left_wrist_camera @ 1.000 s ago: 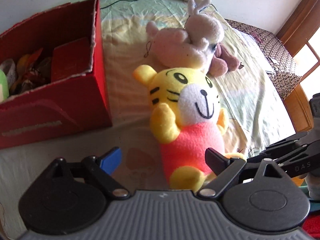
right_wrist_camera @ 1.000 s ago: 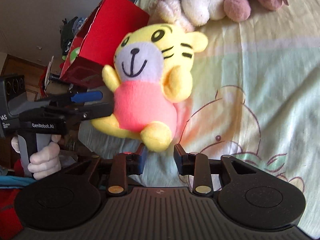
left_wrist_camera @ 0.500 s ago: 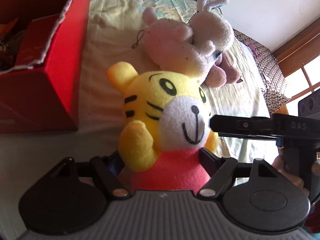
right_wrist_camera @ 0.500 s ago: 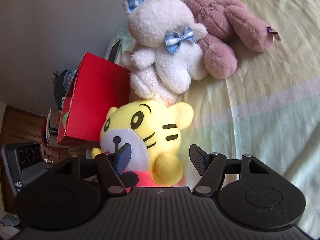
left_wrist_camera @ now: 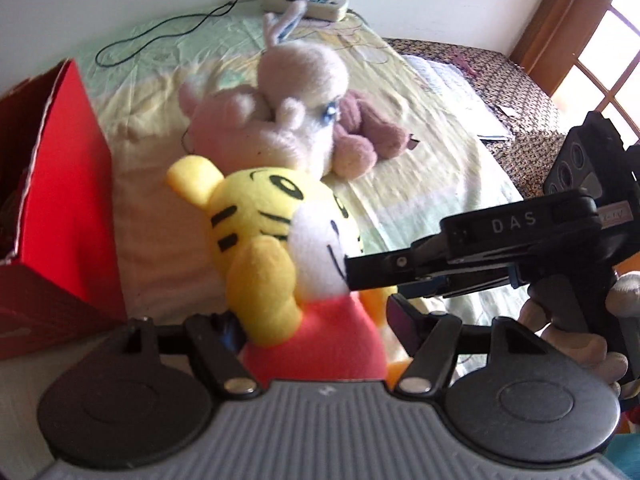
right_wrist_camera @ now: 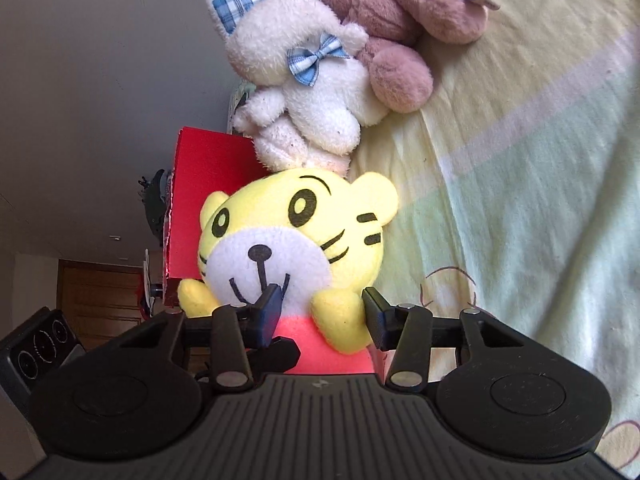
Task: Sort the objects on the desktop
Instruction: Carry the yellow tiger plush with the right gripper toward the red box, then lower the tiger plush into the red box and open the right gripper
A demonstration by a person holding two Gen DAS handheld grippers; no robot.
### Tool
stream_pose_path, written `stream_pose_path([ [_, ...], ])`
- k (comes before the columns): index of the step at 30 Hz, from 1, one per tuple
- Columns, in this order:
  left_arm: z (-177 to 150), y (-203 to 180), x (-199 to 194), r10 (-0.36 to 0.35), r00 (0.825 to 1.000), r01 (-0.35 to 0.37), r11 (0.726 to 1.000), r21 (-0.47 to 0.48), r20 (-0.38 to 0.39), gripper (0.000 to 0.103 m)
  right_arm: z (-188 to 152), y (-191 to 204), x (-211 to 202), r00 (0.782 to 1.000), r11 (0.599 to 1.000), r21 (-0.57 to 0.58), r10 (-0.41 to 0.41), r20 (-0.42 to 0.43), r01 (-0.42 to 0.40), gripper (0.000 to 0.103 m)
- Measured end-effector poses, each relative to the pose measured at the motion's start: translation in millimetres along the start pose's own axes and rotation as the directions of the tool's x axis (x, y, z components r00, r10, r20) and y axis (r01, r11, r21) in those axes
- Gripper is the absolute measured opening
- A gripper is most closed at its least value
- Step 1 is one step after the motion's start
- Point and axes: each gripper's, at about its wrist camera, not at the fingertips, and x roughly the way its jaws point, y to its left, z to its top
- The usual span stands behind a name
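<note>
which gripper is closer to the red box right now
Left. The left gripper, around the tiger, sits just beside the red box; the right gripper is on the tiger's far side.

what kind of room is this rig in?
Probably a bedroom: the work surface looks like a bed under a cartoon-print sheet, with plush toys on it, a white bunny and a yellow tiger. A power strip lies by the wall, a wood-framed window to the right.

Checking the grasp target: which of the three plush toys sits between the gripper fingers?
The yellow tiger plush in a red shirt; the white bunny plush and mauve plush lie farther back.
</note>
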Motion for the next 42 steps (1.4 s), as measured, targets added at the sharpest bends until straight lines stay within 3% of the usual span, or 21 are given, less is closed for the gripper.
stream_pose_path([
  [8,12,-23,-37,-0.032,0.994,0.021,0.994,0.104,0.107,0.069,-12,27,-41,0.993,0.997,-0.058,0.055,0.104,-0.049,0.048],
  [14,20,-10,-81,-0.01,0.972,-0.017,0.993,0.114,0.233,0.069,0,82,-39,0.98,0.98,-0.168,0.128,0.15,-0.102,0.048],
  [22,28,47,-137,0.065,0.927,-0.107,0.99,0.097,0.369,0.069,13,156,9,0.961,0.943,-0.294,0.215,0.174,-0.158,0.048],
  [31,21,140,-173,0.156,0.898,-0.185,0.982,0.032,0.412,0.069,19,223,99,0.964,0.915,-0.372,0.224,0.143,-0.158,0.048],
  [35,17,182,-174,0.175,0.901,-0.192,0.981,0.005,0.396,0.069,14,239,132,0.971,0.915,-0.382,0.197,0.137,-0.132,0.048],
  [42,11,227,-154,0.177,0.93,-0.179,0.984,-0.023,0.323,0.069,13,236,182,0.986,0.939,-0.336,0.124,0.112,-0.08,0.048],
])
